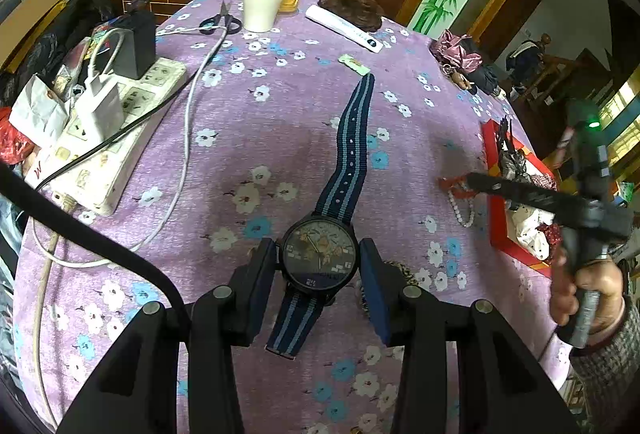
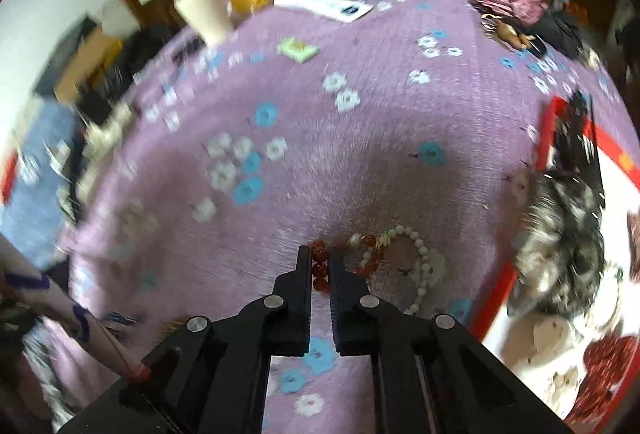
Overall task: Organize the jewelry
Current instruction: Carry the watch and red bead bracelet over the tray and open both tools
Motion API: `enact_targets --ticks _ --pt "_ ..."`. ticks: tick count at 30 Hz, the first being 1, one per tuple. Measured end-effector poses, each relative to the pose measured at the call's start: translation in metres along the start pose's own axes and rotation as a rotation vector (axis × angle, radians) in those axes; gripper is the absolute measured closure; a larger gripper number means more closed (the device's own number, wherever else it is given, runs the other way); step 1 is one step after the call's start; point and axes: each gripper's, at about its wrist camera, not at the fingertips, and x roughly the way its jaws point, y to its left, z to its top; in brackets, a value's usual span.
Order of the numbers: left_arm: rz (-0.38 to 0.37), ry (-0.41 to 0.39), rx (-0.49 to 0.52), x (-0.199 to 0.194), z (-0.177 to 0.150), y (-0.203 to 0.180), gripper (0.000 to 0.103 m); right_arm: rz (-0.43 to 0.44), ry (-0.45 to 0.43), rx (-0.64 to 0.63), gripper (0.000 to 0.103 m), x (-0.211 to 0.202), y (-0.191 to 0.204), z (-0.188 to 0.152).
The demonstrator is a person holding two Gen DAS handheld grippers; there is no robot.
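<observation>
A: Watch (image 1: 319, 258) with the striped blue strap lies flat on the purple flowered tabletop (image 1: 280, 121). Left tool (image 1: 318, 266) has its pads on both sides of the round case, half wide.

B: And the right tool (image 2: 320, 266)?

A: Narrow. It is closed on red beads (image 2: 320, 270) of a bracelet, beside a white bead necklace (image 2: 424, 266), near the red box (image 2: 496, 290).

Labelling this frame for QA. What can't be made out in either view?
- Left wrist view: whether the left gripper fingers press the watch case or just flank it; the case hides the contact.
- Left wrist view: right gripper fingertips, blurred and edge-on.
- Right wrist view: contents of the red box, motion-blurred and cut by the edge.
- Right wrist view: whether red beads and white beads are tangled.
</observation>
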Motion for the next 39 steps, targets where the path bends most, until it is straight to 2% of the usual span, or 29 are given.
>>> enact_targets --ticks 5,9,14,22,27,33,39 --pt "-0.022 -0.005 0.023 -0.002 0.003 -0.016 0.062 0.102 -0.050 0.119 0.095 -0.036 -0.020 -0.006" --pt "-0.049 -0.012 0.057 -0.004 0.006 -0.039 0.062 0.125 -0.090 0.183 0.095 -0.065 -0.042 -0.014" --pt "-0.107 0.000 0.113 -0.006 0.011 -0.084 0.062 0.082 -0.146 0.230 0.095 -0.103 -0.082 -0.024" --pt "-0.214 0.026 0.259 0.007 0.021 -0.192 0.062 -0.033 -0.198 0.289 0.095 -0.150 -0.159 -0.034" --pt "-0.259 0.059 0.316 0.040 0.035 -0.261 0.062 -0.059 -0.199 0.328 0.095 -0.162 -0.200 -0.042" --pt "-0.238 0.110 0.354 0.096 0.065 -0.327 0.062 -0.069 -0.185 0.344 0.095 -0.165 -0.235 -0.050" --pt "-0.205 0.154 0.354 0.152 0.090 -0.371 0.062 -0.069 -0.159 0.354 0.095 -0.157 -0.261 -0.061"
